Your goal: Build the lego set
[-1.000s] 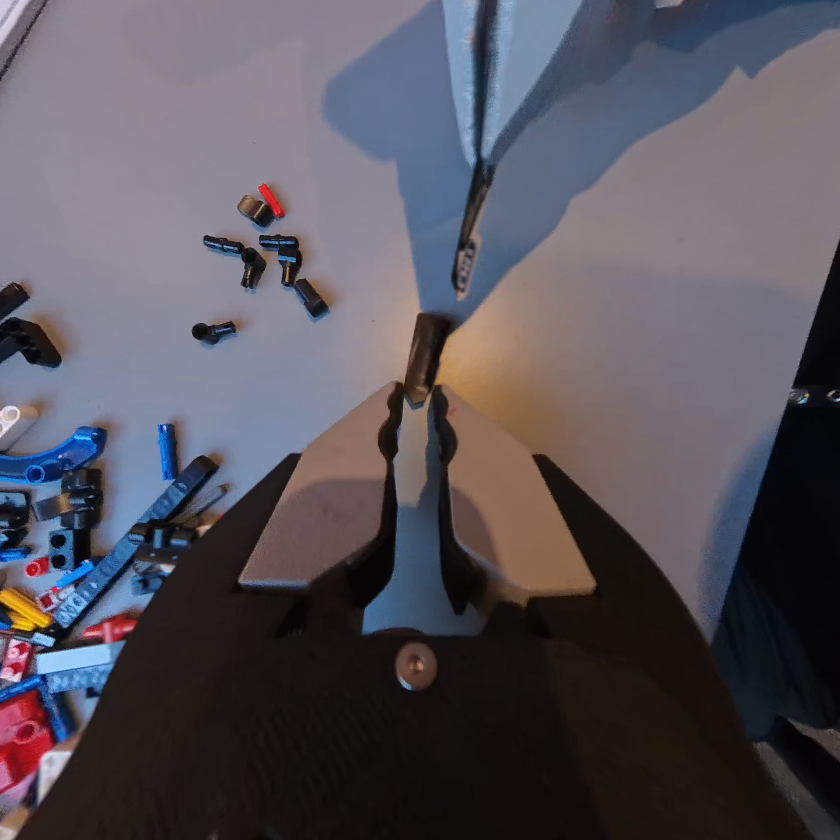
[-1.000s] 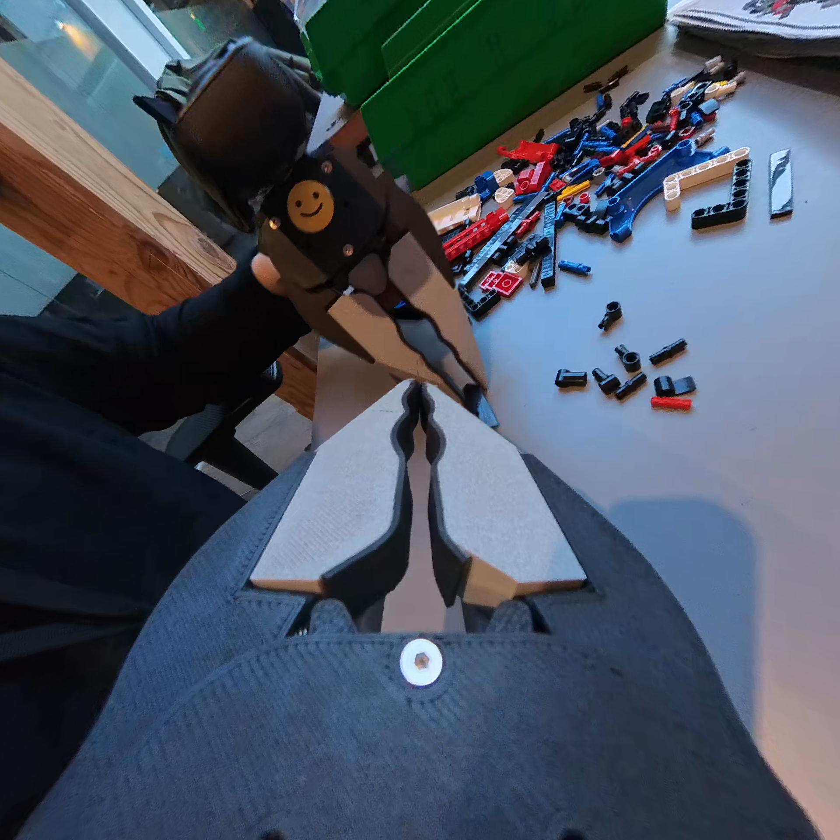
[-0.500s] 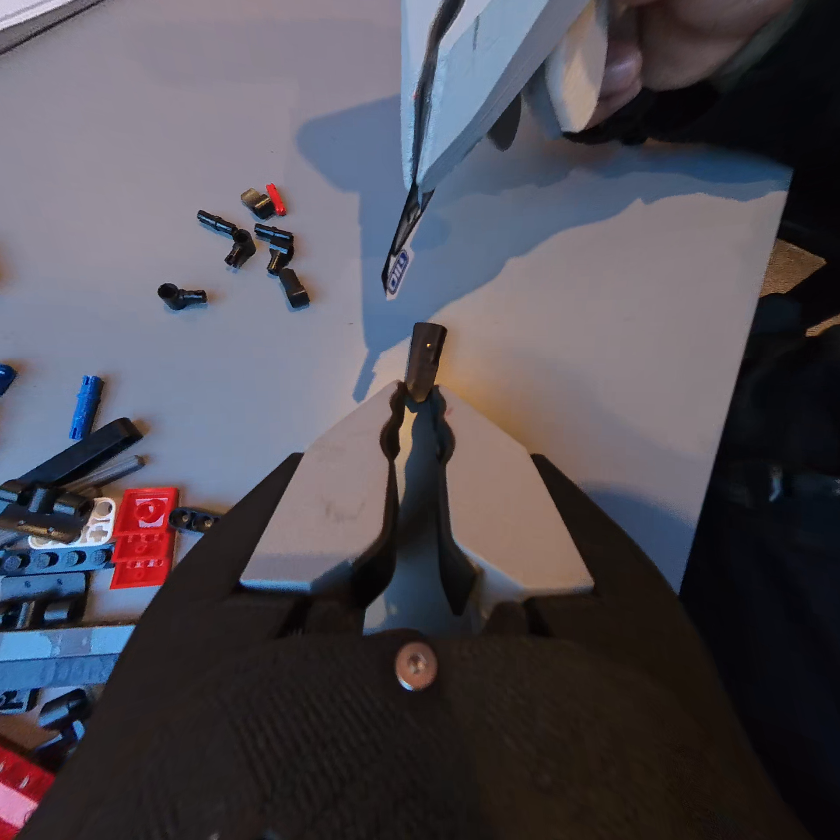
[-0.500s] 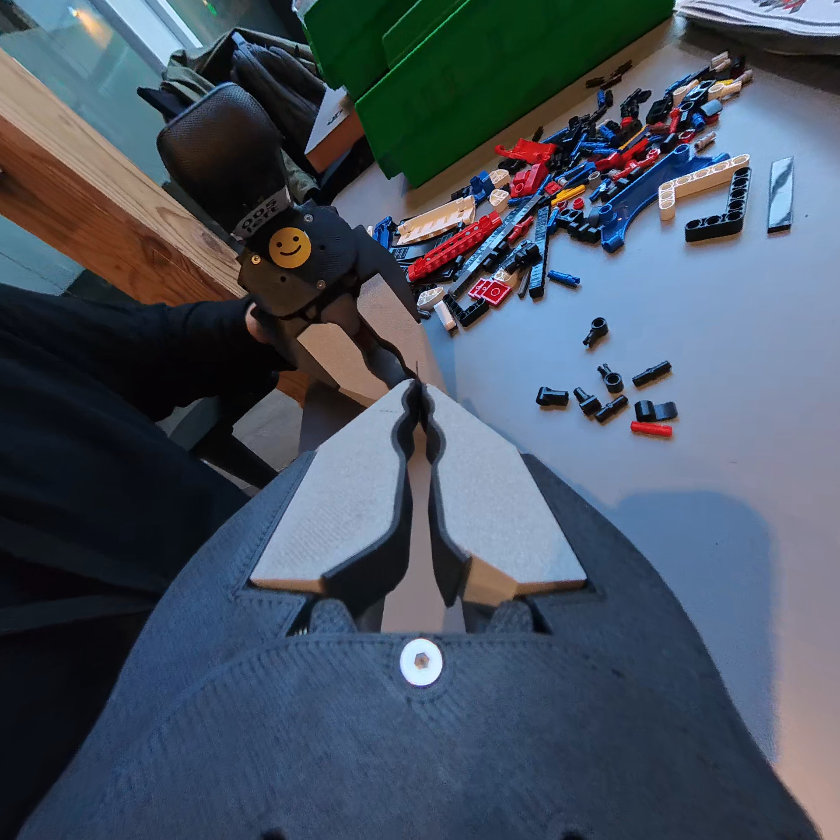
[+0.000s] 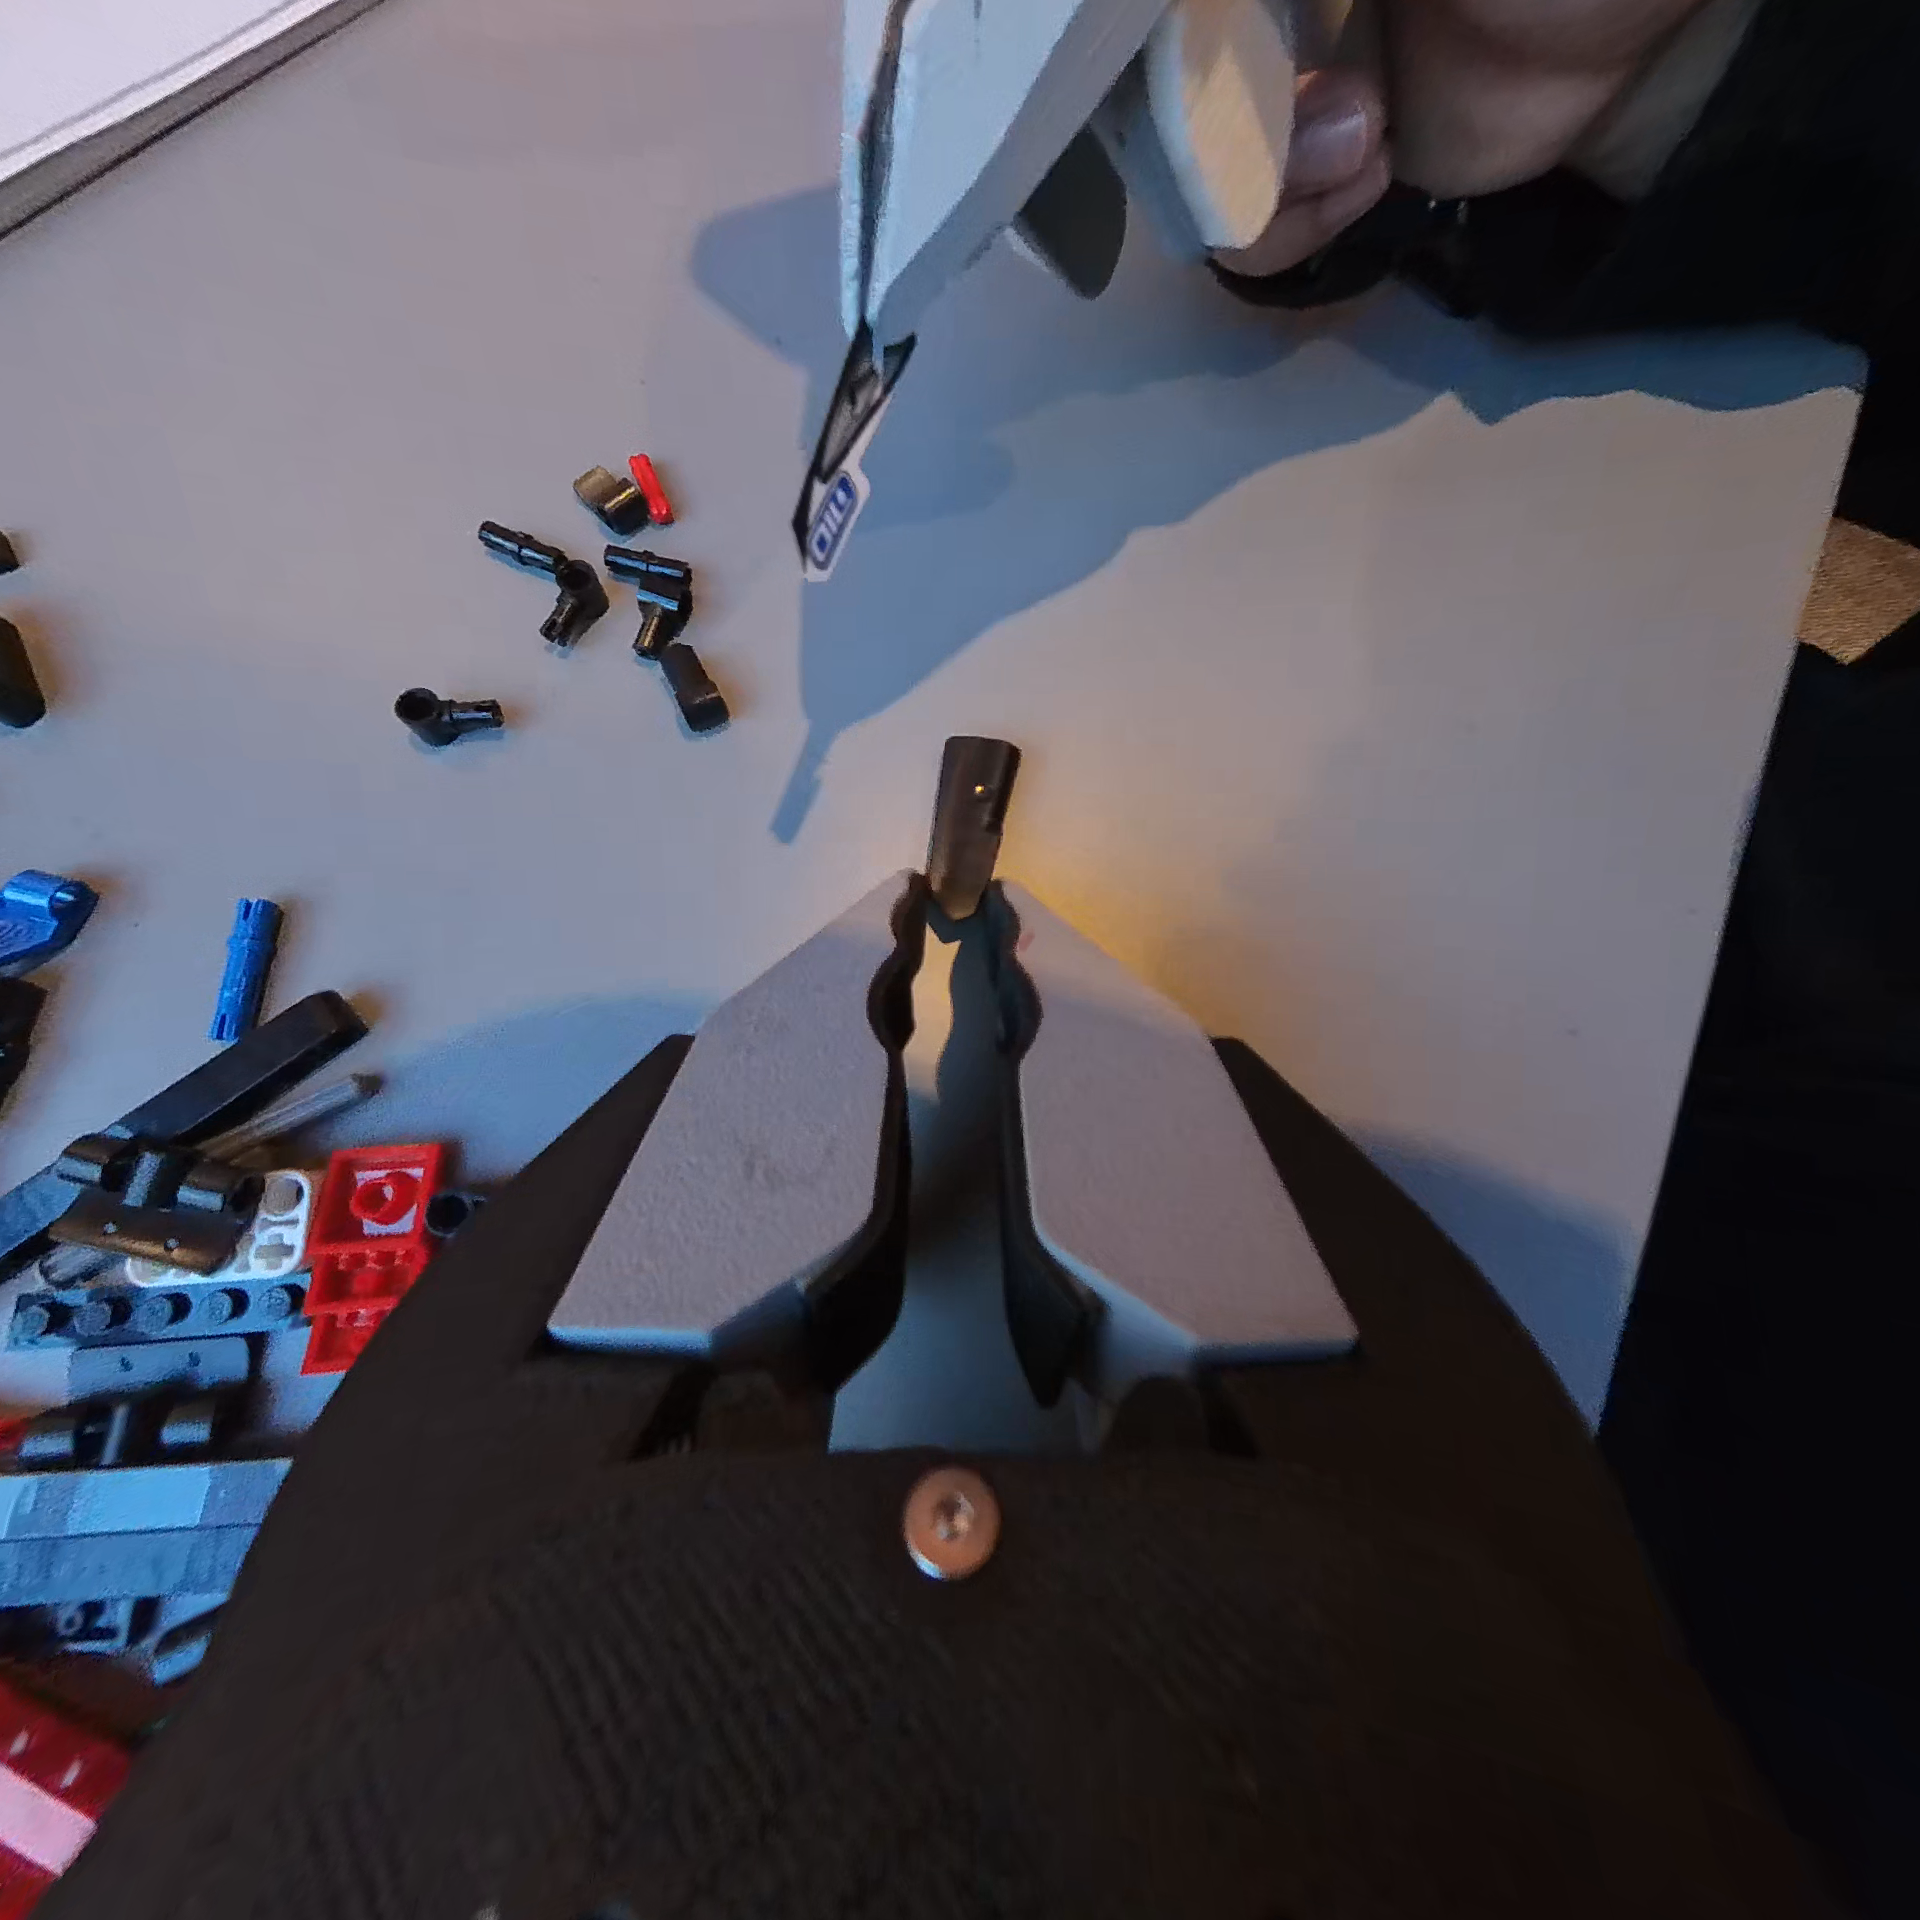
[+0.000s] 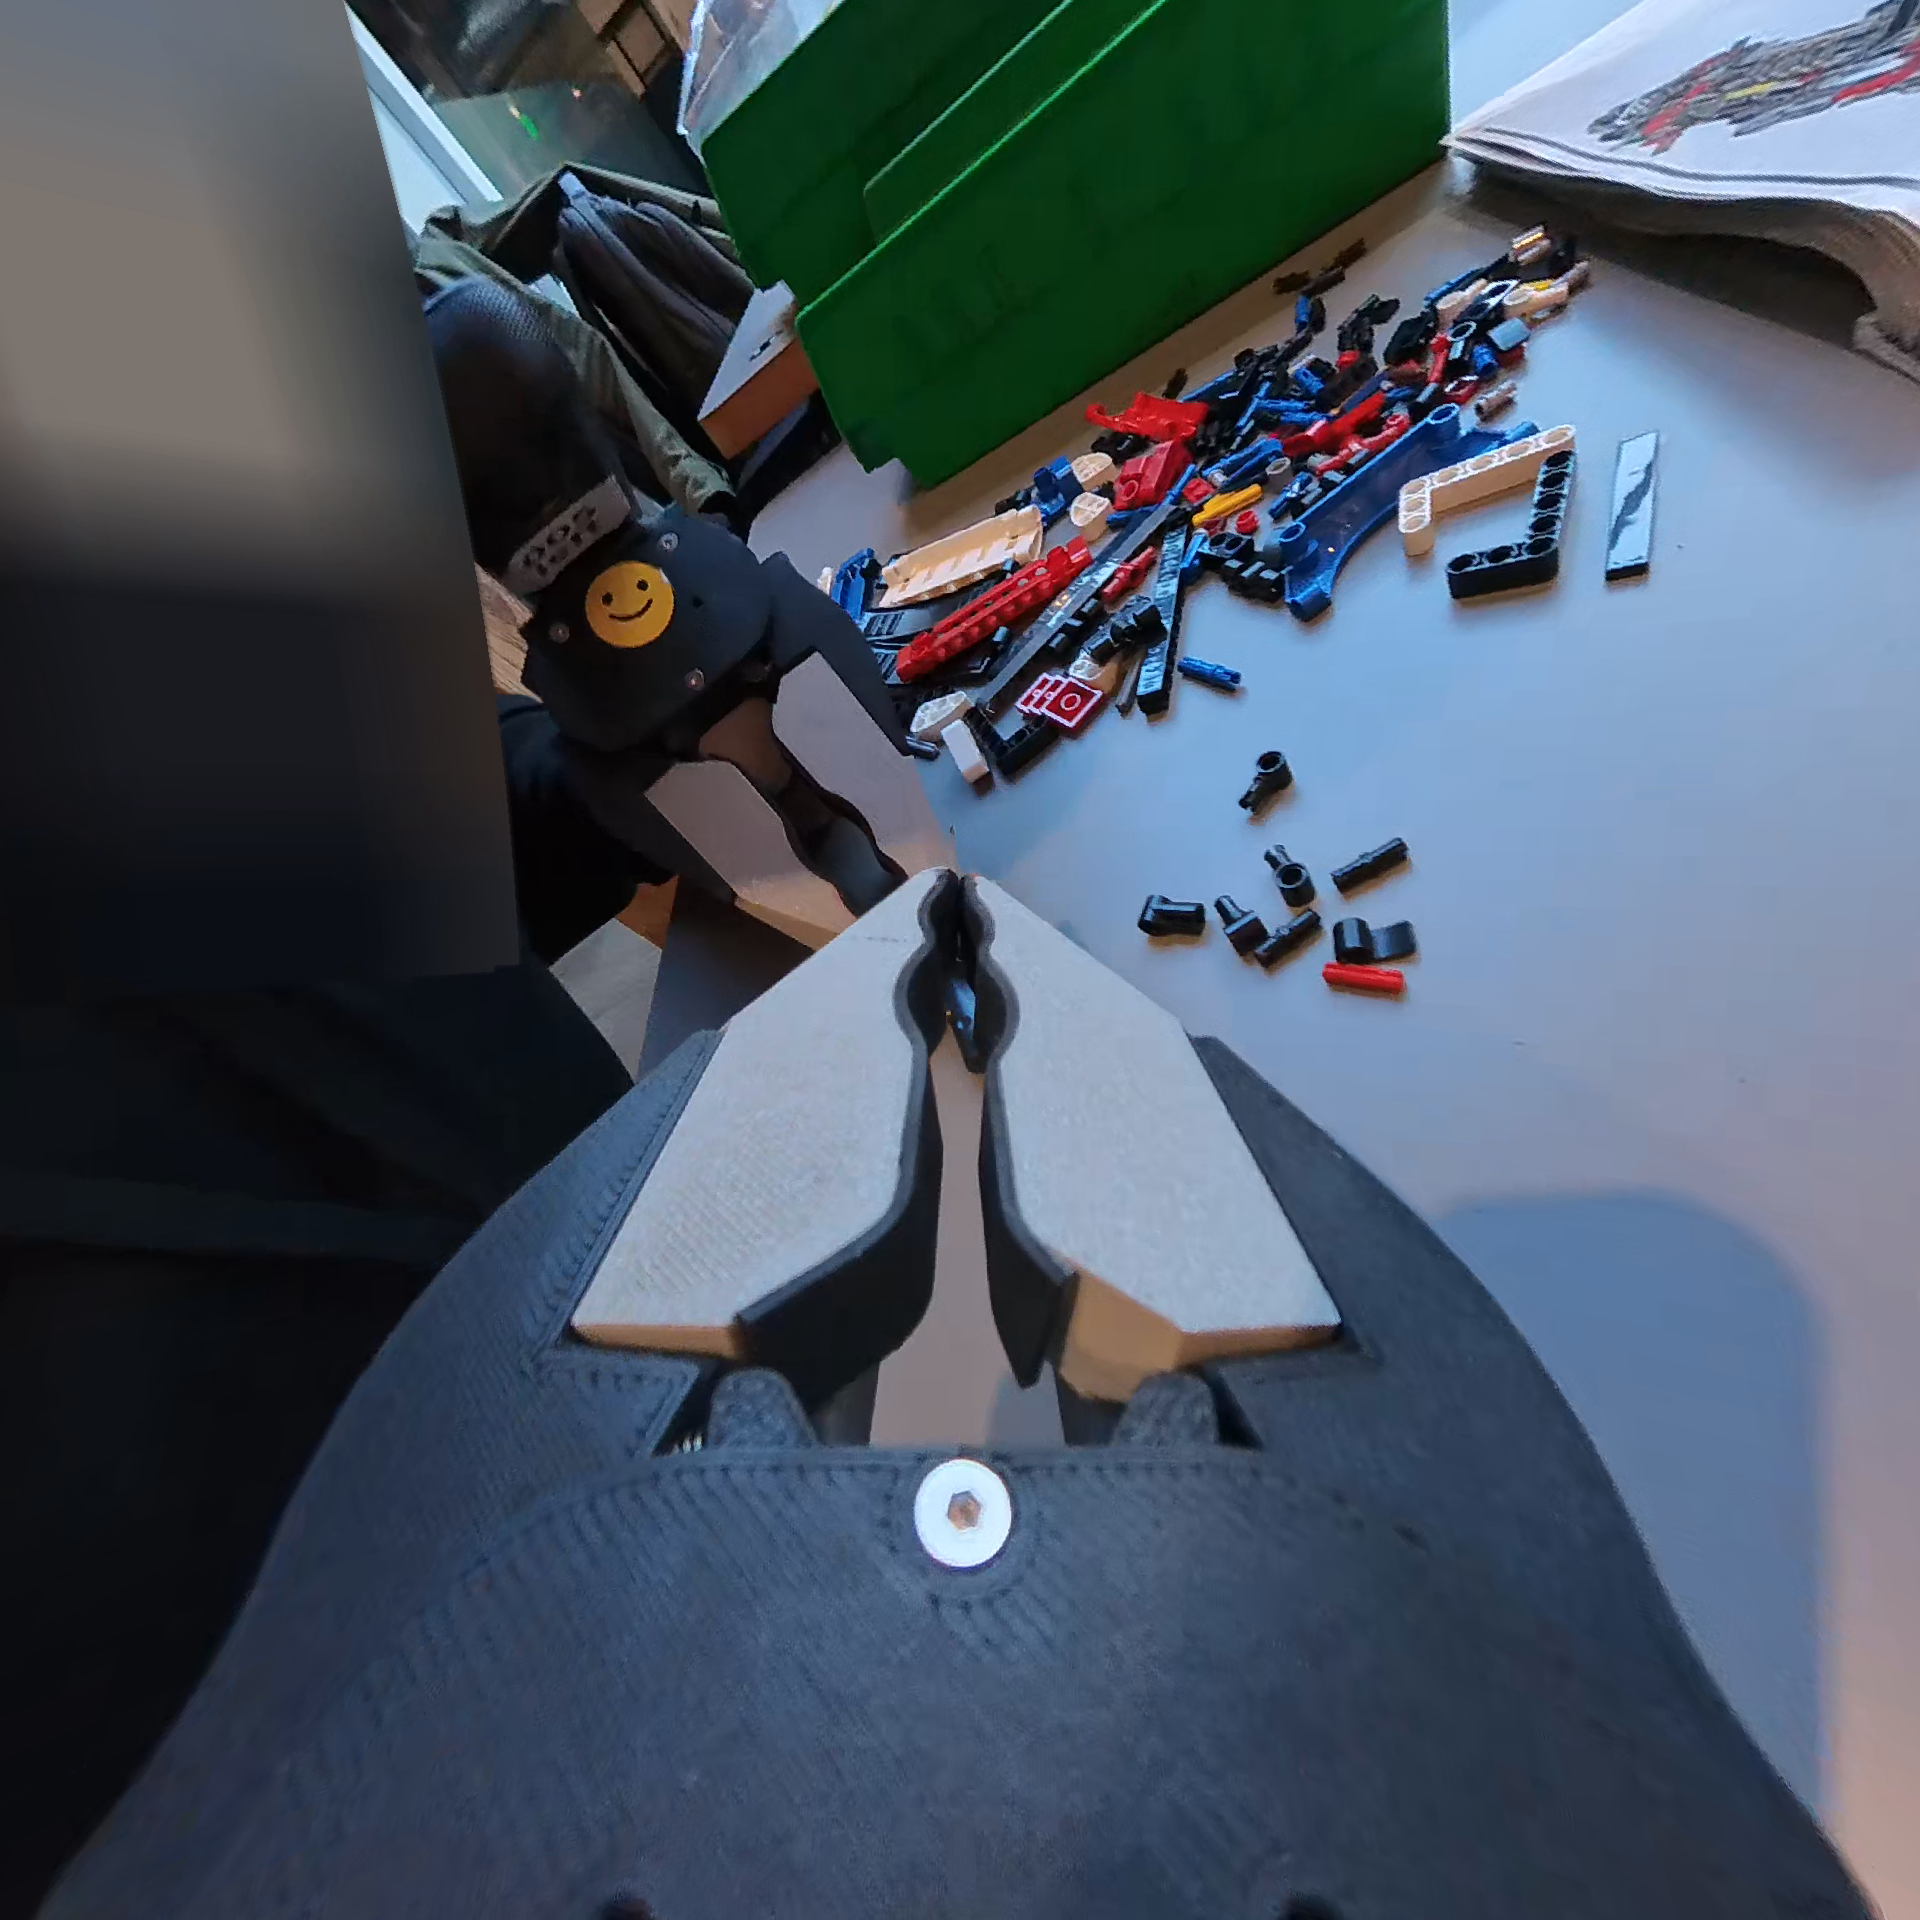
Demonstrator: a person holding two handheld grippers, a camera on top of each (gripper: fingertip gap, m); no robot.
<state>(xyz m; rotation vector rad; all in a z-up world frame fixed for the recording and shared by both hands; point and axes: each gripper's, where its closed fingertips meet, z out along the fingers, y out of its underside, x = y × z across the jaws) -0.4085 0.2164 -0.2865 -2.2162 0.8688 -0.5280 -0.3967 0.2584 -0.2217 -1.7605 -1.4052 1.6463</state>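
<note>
My left gripper is shut on a small black cylindrical connector that sticks out past its tips, above the grey table. My right gripper is shut on a thin black flat tile, seen edge-on between its fingers. In the left wrist view the right gripper hangs at the top, and the tile with a white-and-blue sticker points down from it, apart from the connector. The left gripper's black body shows just beyond my right fingertips.
Several small black connectors and a red pin lie loose on the table. A pile of red, blue, black and white parts lies before green bins. A booklet lies far right. The table edge is close. The grippers' ends are close to 8 centimeters from one another.
The two grippers have drawn apart. The tile now hangs farther from the connector, up and to the left. Both grippers stay shut on their pieces.
</note>
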